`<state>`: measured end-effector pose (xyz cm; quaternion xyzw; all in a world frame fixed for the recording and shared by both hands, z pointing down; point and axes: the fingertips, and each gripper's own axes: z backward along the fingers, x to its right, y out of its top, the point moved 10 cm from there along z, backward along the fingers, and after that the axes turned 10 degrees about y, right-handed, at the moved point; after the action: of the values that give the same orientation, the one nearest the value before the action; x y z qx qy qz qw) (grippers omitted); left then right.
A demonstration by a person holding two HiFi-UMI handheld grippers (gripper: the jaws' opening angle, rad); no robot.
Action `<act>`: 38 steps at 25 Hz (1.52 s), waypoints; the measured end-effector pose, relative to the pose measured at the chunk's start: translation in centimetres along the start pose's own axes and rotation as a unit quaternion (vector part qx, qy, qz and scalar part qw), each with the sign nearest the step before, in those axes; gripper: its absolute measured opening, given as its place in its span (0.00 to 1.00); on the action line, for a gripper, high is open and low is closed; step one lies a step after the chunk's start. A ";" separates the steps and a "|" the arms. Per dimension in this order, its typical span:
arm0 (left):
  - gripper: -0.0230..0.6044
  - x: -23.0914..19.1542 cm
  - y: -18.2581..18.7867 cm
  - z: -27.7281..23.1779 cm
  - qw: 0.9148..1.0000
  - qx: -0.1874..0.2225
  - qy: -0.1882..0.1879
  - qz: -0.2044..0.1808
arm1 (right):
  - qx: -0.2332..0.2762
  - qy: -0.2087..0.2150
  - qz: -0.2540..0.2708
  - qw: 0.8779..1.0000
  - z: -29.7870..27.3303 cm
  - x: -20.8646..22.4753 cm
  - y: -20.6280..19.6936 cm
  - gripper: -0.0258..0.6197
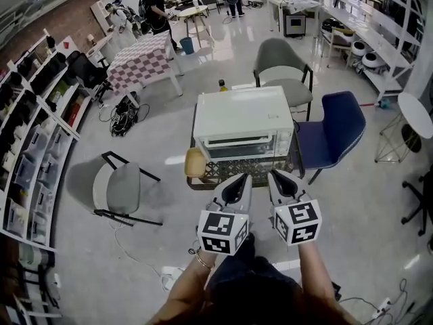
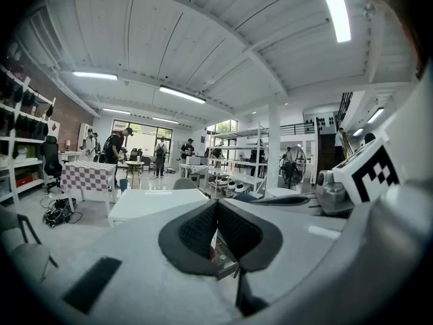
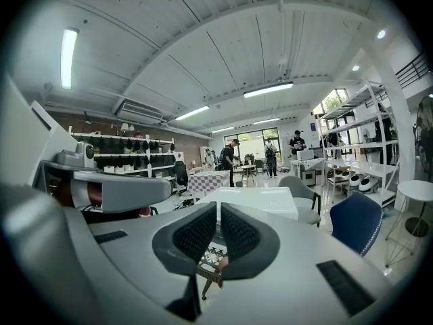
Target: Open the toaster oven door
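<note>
Toaster oven door [image 1: 243,144] stands shut; you hold left gripper [image 1: 239,179] and right gripper [image 1: 277,176] short of it, jaws pressed together, empty, apparently staged for the reach.

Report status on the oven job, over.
Left gripper shut, empty; right gripper shut, empty. Both short of toaster oven, door closed. Nothing seen between grippers and door; tan object sits off to oven's left.
</note>
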<state>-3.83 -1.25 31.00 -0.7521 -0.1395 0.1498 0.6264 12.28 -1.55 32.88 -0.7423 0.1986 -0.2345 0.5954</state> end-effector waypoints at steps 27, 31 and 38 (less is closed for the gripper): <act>0.06 -6.3 -0.6 -7.3 0.999 -0.019 -0.036 -0.004 | -0.034 -0.034 -0.081 0.996 -9.7 3.5 -2.1 0.11; 0.06 -7.2 -0.9 -8.3 0.999 -0.022 -0.037 -0.004 | -0.034 -0.035 -0.101 0.994 -11.0 4.2 -2.5 0.13; 0.06 -8.3 -1.0 -9.6 0.999 -0.025 -0.038 -0.003 | -0.038 -0.038 -0.133 0.990 -12.7 5.1 -3.3 0.14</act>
<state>-7.60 -12.95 34.05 -0.7610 -0.1696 0.1730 0.6019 9.07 -13.85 38.99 -0.7928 0.0843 -0.2759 0.5369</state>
